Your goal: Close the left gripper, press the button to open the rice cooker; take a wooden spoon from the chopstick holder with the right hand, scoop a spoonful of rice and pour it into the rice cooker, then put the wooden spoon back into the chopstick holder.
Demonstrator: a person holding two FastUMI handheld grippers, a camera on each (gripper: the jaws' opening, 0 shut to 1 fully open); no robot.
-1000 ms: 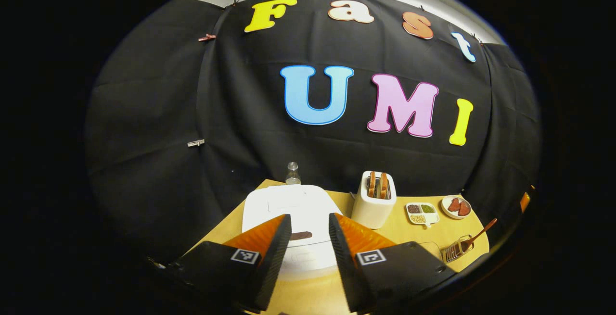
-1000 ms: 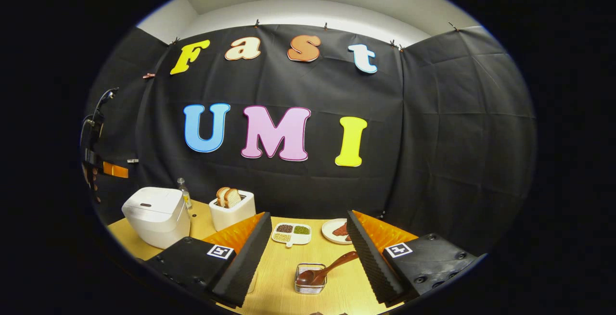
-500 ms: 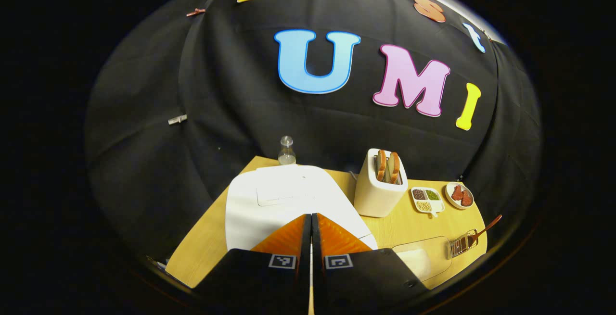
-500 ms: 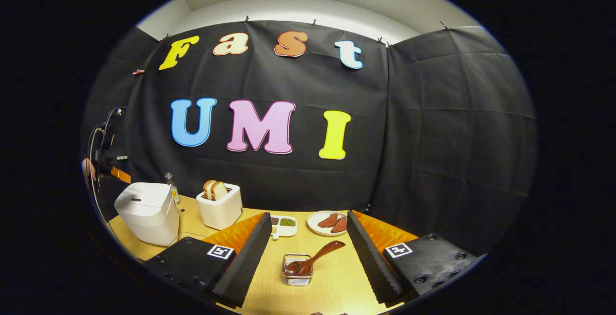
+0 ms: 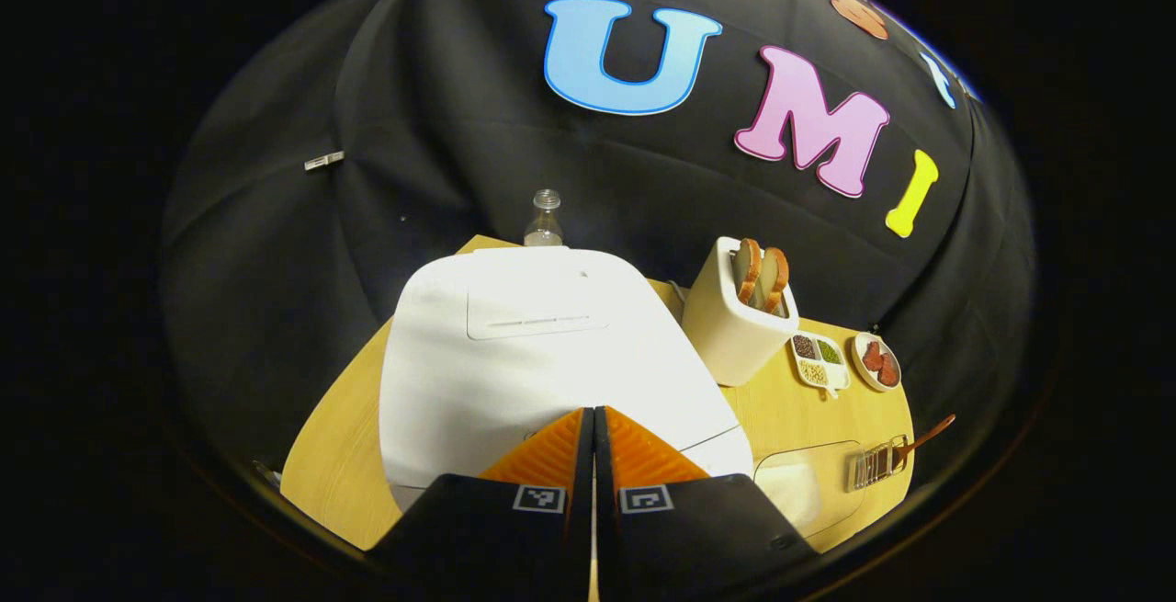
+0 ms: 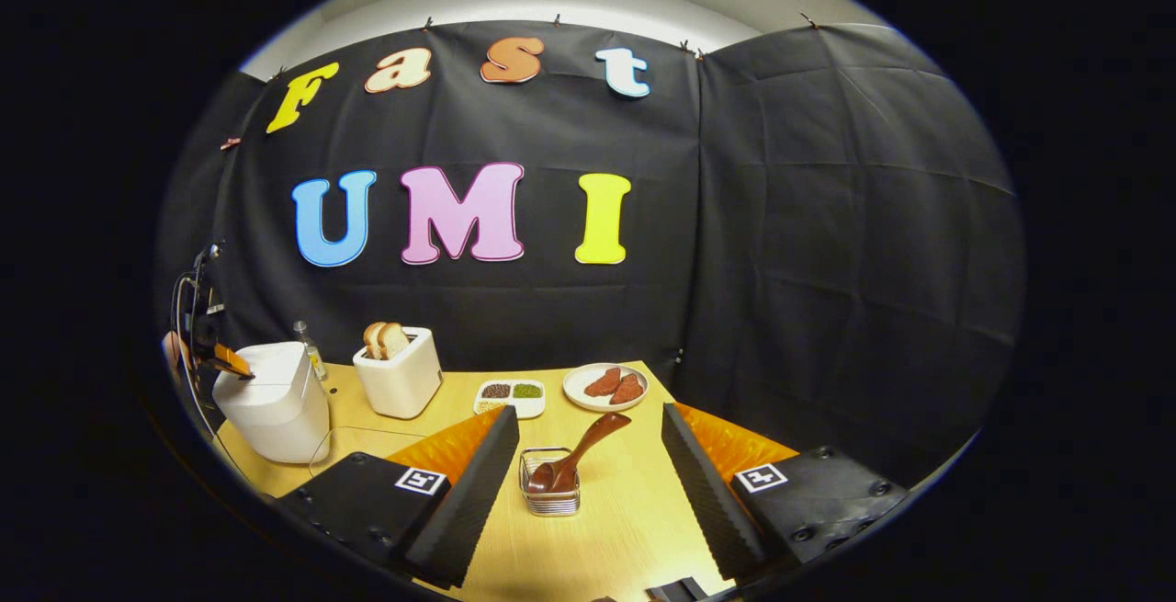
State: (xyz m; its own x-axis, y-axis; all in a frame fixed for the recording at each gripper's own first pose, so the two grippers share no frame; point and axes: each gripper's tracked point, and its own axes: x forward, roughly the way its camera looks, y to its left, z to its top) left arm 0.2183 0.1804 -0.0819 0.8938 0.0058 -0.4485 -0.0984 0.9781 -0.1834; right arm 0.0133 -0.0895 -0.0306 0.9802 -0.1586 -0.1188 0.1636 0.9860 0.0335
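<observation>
The white rice cooker (image 5: pixel 542 354) stands closed just ahead of my left gripper (image 5: pixel 593 414), which is shut with its tips over the lid's front edge; the button is hidden under them. In the right gripper view the left gripper (image 6: pixel 225 361) sits at the top of the rice cooker (image 6: pixel 274 400). A wire chopstick holder (image 6: pixel 549 482) holds the wooden spoon (image 6: pixel 579 450), handle leaning up and to the right. My right gripper (image 6: pixel 588 414) is open, the holder and spoon lying between and just beyond its fingers, untouched. A clear container of rice (image 5: pixel 808 487) lies right of the cooker.
Behind the cooker stands a small bottle (image 5: pixel 544 221). A white toaster (image 6: pixel 398 381) with two bread slices, a divided dish of grains (image 6: pixel 511 392) and a plate of reddish pieces (image 6: pixel 606 385) line the back of the wooden table (image 6: pixel 625 528).
My left gripper shut its fingers and dropped closer to the cooker lid. My right gripper moved forward, bringing the holder and spoon nearer between its open fingers.
</observation>
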